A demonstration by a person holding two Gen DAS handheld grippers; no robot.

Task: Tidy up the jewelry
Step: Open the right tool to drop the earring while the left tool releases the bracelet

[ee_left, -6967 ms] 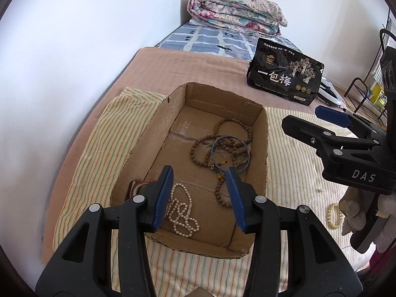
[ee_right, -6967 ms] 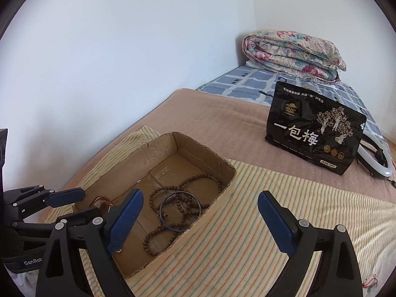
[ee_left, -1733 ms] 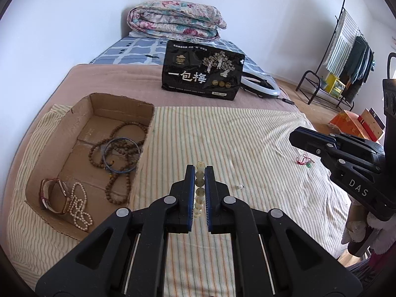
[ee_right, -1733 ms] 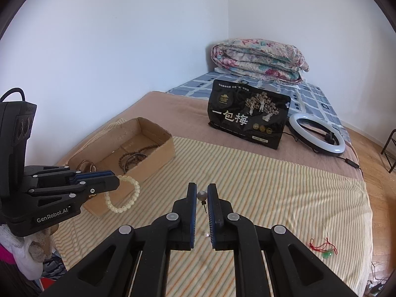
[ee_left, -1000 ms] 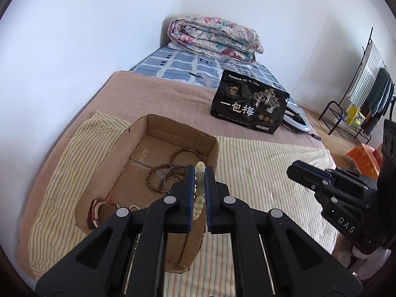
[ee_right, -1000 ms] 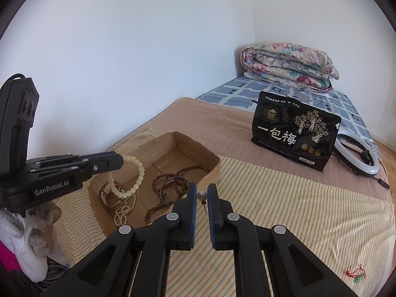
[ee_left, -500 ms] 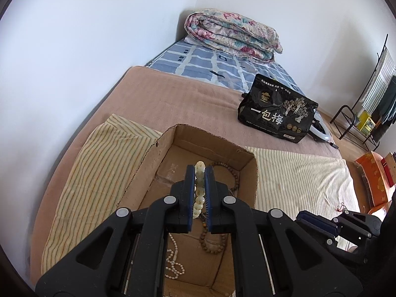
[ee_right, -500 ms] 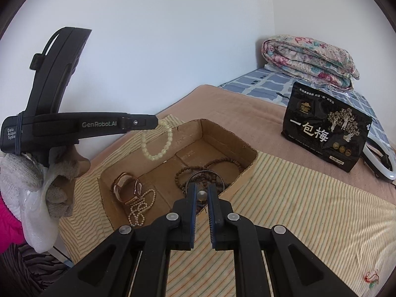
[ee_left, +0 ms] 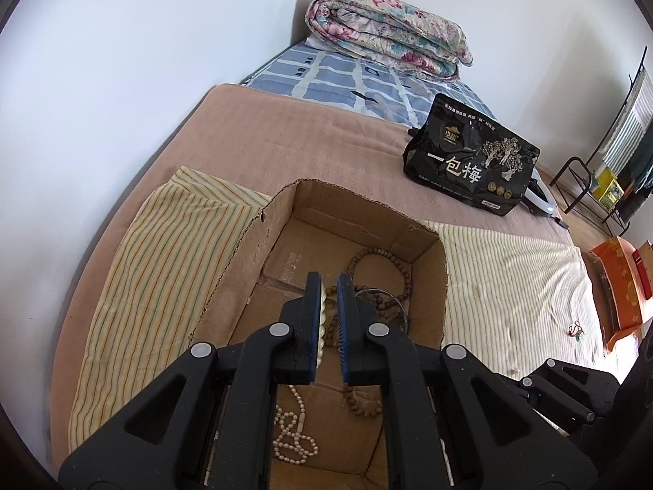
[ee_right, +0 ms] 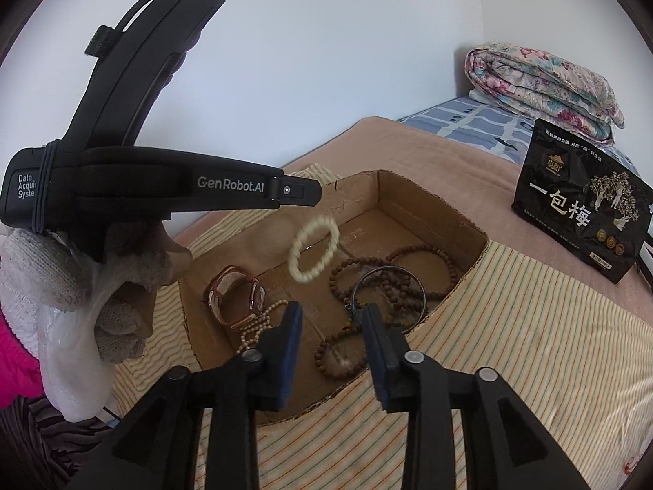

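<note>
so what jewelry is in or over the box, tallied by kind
cream bead bracelet: 1
pearl strand: 1
rose-gold watch: 1
dark metal bangle: 1
brown bead tangle: 1 (strands not separable)
total: 5

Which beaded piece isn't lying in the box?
The pale bracelet: it is in mid-air above the box, blurred, just below the left gripper. The pearl strand and brown beads lie on the box floor.
</note>
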